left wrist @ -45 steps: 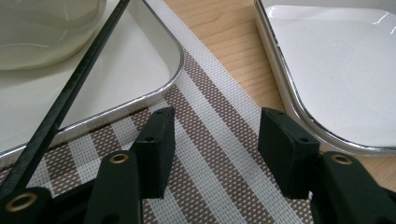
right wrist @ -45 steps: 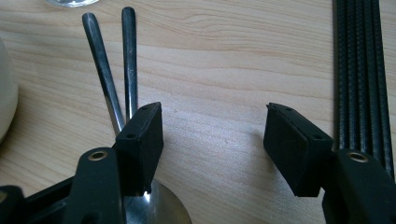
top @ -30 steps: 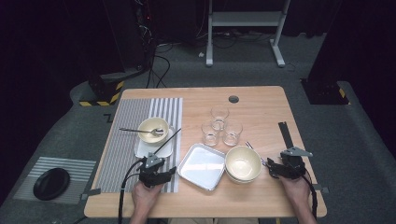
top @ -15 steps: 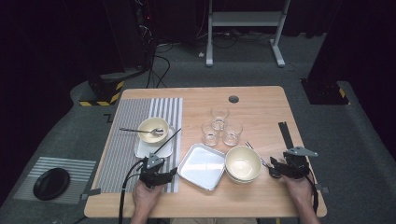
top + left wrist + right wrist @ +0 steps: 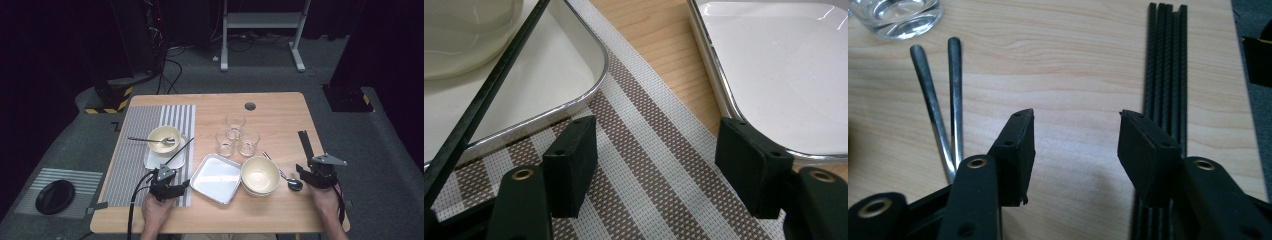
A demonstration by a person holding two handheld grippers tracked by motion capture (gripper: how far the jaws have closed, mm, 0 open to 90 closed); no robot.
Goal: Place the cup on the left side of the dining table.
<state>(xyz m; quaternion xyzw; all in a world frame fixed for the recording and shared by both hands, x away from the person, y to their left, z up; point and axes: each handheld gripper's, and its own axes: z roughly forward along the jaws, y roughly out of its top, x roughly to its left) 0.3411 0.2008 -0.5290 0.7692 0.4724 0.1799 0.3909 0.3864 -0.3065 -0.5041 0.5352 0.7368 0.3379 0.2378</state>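
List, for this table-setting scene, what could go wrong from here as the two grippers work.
1. The right gripper, jaws just closing on nothing, sits between the spoons and the black chopsticks; it might nudge either.
2. The left gripper hovers open over the striped mat between two trays; the chopstick lying across the left tray could be knocked off.
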